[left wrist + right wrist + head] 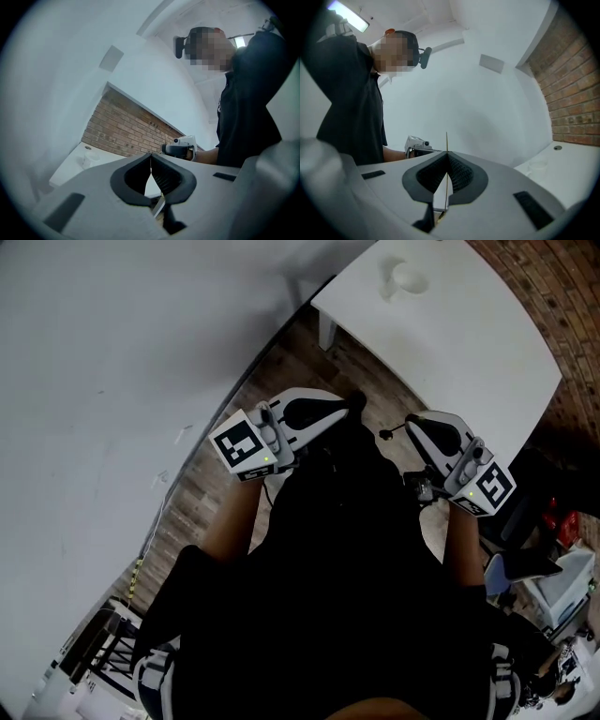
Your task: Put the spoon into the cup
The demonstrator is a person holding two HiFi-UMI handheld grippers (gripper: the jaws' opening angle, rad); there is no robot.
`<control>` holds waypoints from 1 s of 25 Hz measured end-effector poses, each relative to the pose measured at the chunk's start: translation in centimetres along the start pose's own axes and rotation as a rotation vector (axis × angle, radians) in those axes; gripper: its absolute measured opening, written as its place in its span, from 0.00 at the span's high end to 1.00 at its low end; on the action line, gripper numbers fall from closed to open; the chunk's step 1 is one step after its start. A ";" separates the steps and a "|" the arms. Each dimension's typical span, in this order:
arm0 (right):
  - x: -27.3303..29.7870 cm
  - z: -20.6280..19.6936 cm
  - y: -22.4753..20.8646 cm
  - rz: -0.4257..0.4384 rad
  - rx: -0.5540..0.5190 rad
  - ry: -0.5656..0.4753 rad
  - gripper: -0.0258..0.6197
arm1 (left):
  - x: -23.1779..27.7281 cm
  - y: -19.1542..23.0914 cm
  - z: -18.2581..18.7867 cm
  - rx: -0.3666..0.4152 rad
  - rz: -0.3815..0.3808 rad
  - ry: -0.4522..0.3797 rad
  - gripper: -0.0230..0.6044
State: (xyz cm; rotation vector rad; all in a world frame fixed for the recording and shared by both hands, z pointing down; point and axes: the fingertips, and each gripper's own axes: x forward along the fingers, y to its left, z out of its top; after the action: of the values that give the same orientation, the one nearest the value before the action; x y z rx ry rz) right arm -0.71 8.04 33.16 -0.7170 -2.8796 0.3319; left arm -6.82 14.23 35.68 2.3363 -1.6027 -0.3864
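**Grippers both closed, spoon in the right one, cup far across the table**

The left gripper has its jaws pressed together with nothing between them. It is held level in front of the person's dark clothing. The white wall is well apart on its left, and a strip of wood floor lies open between the two.

The right gripper is clenched on the spoon. The spoon sticks out sideways toward the left gripper. In the right gripper view only its thin edge shows, rising above the closed jaws. The two grippers are near each other but apart.

The white table has a long near edge that runs on a slant just beyond the right gripper's tip. One table leg stands at the left corner. The top is bare except for the cup, which stands upright near the far left corner, close to the edge and well apart from both grippers.

A brick wall closes the table's right side. Clutter crowds the floor at the person's right.
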 end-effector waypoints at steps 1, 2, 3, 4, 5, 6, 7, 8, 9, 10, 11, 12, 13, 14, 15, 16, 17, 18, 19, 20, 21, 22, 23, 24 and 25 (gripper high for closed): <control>0.1 0.0 -1.0 -0.007 -0.001 -0.007 0.95 | 0.7 1.1 0.2 0.007 -0.005 0.011 0.94; 0.1 0.2 -2.1 -0.014 -0.001 -0.016 0.95 | 1.5 2.2 0.5 0.015 -0.009 0.018 0.94; 0.0 0.4 -3.2 -0.024 0.001 -0.026 0.95 | 2.3 3.1 0.9 0.018 -0.010 0.021 0.94; -0.2 0.7 -4.3 -0.036 0.003 -0.038 0.95 | 3.1 3.9 1.5 0.019 -0.013 0.021 0.94; -0.4 1.2 -5.4 -0.047 0.004 -0.052 0.95 | 3.9 4.5 2.2 0.022 -0.018 0.019 0.94; -0.6 1.8 -6.5 -0.056 0.005 -0.066 0.95 | 4.7 5.1 2.8 0.028 -0.027 0.022 0.94; -1.0 2.3 -7.7 -0.065 0.006 -0.080 0.95 | 5.8 5.8 3.3 0.033 -0.038 0.033 0.94; -1.4 2.7 -9.2 -0.075 0.010 -0.092 0.95 | 7.1 6.6 3.6 0.036 -0.050 0.050 0.94; -2.0 2.9 -10.8 -0.087 0.016 -0.100 0.95 | 8.8 7.6 3.9 0.038 -0.061 0.069 0.94; -2.7 3.1 -12.5 -0.099 0.023 -0.105 0.95 | 10.5 8.6 4.2 0.039 -0.071 0.085 0.94; -3.3 3.2 -14.0 -0.109 0.030 -0.108 0.95 | 12.2 9.5 4.7 0.038 -0.080 0.093 0.94; -3.9 3.3 -15.2 -0.118 0.037 -0.110 0.95 | 13.6 10.1 5.3 0.034 -0.090 0.092 0.94; -4.4 3.3 -16.0 -0.125 0.043 -0.112 0.95 | 14.7 10.5 5.8 0.026 -0.101 0.083 0.94; -4.7 3.3 -16.6 -0.133 0.046 -0.114 0.95 | 15.4 10.8 6.2 0.018 -0.113 0.073 0.94; -4.8 3.3 -17.2 -0.144 0.043 -0.117 0.95 | 15.8 11.3 6.3 0.017 -0.121 0.075 0.94; -4.9 3.3 -17.6 -0.159 0.035 -0.117 0.95 | 16.1 11.9 6.1 0.024 -0.126 0.091 0.94; -4.9 3.2 -18.0 -0.177 0.018 -0.111 0.95 | 16.4 12.5 5.9 0.032 -0.131 0.110 0.94; -4.9 3.0 -18.2 -0.196 -0.009 -0.094 0.95 | 16.6 13.0 5.7 0.039 -0.139 0.124 0.94; -4.9 2.7 -18.3 -0.215 -0.041 -0.069 0.95 | 17.0 13.3 5.7 0.045 -0.150 0.132 0.94; -4.9 2.4 -18.4 -0.231 -0.068 -0.047 0.95 | 17.4 13.7 5.8 0.053 -0.162 0.139 0.94; -4.9 2.4 -18.5 -0.245 -0.084 -0.034 0.95 | 17.9 14.0 6.0 0.064 -0.177 0.145 0.94; -5.0 2.4 -18.8 -0.261 -0.088 -0.033 0.95 | 18.5 14.4 6.3 0.071 -0.195 0.150 0.94; -5.1 2.7 -19.1 -0.280 -0.083 -0.039 0.95 | 19.1 14.7 6.8 0.072 -0.217 0.153 0.94; -5.3 2.9 -19.4 -0.303 -0.074 -0.047 0.95 | 19.7 15.0 7.3 0.067 -0.240 0.154 0.94; -5.5 3.2 -19.7 -0.328 -0.065 -0.054 0.95 | 20.2 15.4 7.8 0.065 -0.259 0.159 0.94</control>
State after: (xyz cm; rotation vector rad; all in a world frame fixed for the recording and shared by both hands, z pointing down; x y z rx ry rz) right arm -5.32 -12.11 34.51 -0.2375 -3.0015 0.2179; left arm -15.93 -10.59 33.03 2.5607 -1.2627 -0.1969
